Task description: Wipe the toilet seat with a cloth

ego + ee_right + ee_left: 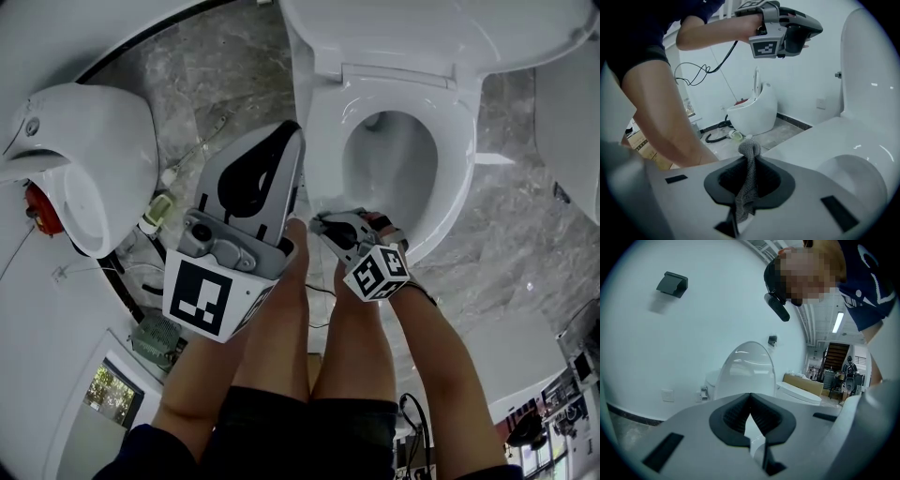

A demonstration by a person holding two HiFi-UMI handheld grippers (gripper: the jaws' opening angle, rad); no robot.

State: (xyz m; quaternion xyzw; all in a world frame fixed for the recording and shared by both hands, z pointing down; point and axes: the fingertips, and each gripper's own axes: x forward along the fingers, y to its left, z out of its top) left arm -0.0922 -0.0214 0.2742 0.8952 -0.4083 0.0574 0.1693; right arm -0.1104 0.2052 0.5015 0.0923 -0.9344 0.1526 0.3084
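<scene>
The white toilet seat [455, 159] rings the bowl, with the lid [422, 37] raised behind it. My right gripper [323, 225] sits low at the seat's front left edge. In the right gripper view it [750, 157] is shut on a grey knitted cloth [749, 187], which sticks out past the jaw tips, and the seat [825, 140] lies just to the right. My left gripper [292, 131] is held up in the air left of the toilet. Its jaws [750, 394] meet at the tips with nothing between them.
A second white toilet [94, 159] stands on the grey marble floor at the left, with a small bottle [159, 211] and dark cables beside it. The person's bare legs [347, 347] stand close in front of the toilet. A white wall [670, 343] runs behind.
</scene>
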